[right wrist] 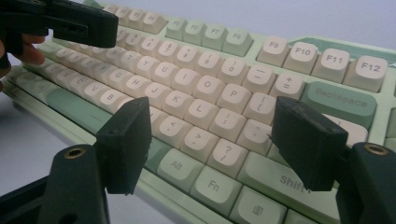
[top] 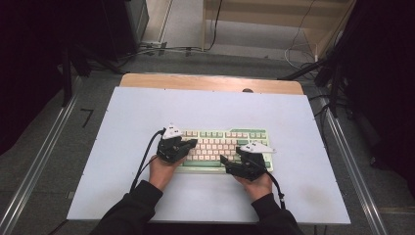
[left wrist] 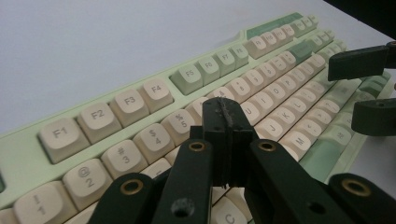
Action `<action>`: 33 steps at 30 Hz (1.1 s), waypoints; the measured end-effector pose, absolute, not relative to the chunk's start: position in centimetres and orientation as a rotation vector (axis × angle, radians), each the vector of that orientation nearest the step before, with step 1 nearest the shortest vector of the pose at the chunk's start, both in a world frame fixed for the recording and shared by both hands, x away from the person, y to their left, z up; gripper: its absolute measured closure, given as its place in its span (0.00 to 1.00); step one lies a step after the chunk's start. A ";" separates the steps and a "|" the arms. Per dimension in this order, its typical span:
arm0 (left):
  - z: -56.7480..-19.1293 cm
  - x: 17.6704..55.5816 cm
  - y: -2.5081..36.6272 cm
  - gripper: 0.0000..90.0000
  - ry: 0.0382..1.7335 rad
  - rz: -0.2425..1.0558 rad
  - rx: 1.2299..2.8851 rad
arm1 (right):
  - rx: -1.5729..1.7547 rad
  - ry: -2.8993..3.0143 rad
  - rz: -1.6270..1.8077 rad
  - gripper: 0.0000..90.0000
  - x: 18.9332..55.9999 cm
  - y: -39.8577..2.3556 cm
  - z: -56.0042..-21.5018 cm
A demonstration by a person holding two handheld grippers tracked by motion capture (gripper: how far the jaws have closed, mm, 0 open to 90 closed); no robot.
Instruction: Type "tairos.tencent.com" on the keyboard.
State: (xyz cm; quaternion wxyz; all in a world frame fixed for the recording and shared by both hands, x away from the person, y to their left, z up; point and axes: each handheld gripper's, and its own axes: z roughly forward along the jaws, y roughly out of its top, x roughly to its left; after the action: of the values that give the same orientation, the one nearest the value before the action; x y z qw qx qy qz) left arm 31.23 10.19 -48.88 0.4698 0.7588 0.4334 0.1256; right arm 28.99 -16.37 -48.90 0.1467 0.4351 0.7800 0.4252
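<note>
A green and cream mechanical keyboard (top: 222, 147) was laid near the middle of the white table mat (top: 147, 107), slightly toward the person's edge. The left gripper (top: 192, 142) was held over the keyboard's left end; in the left gripper view its jaws were seen pressed fully together with nothing between them, their tip (left wrist: 227, 112) poised over the number row near the 5 key (left wrist: 179, 123). The right gripper (top: 226, 160) was held at the keyboard's right front corner, jaws spread wide and empty. In the right gripper view, its two pads (right wrist: 128, 140) were seen hovering above the bottom rows, with the question-mark key (right wrist: 227, 156) and the Shift key (right wrist: 280, 175) between them. No key was seen to be touched by either gripper.
</note>
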 end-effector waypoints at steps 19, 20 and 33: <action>-49.3 31.6 8.9 1.00 1.078 0.365 1.932 | 1.258 2.238 1.230 0.31 28.8 -16.6 -48.8; -49.3 31.6 8.9 1.00 1.080 0.366 1.932 | 1.260 2.238 1.229 0.31 28.8 -16.6 -48.8; -49.2 31.6 8.7 1.00 1.086 0.345 1.951 | 1.261 2.239 1.228 0.31 28.8 -16.5 -48.8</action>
State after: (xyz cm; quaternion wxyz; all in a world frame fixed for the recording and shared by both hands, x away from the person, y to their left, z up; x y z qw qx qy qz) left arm 31.60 8.67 -49.21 0.4268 0.7808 0.4347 0.1383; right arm 28.84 -16.54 -48.80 0.1462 0.4380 0.7778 0.4264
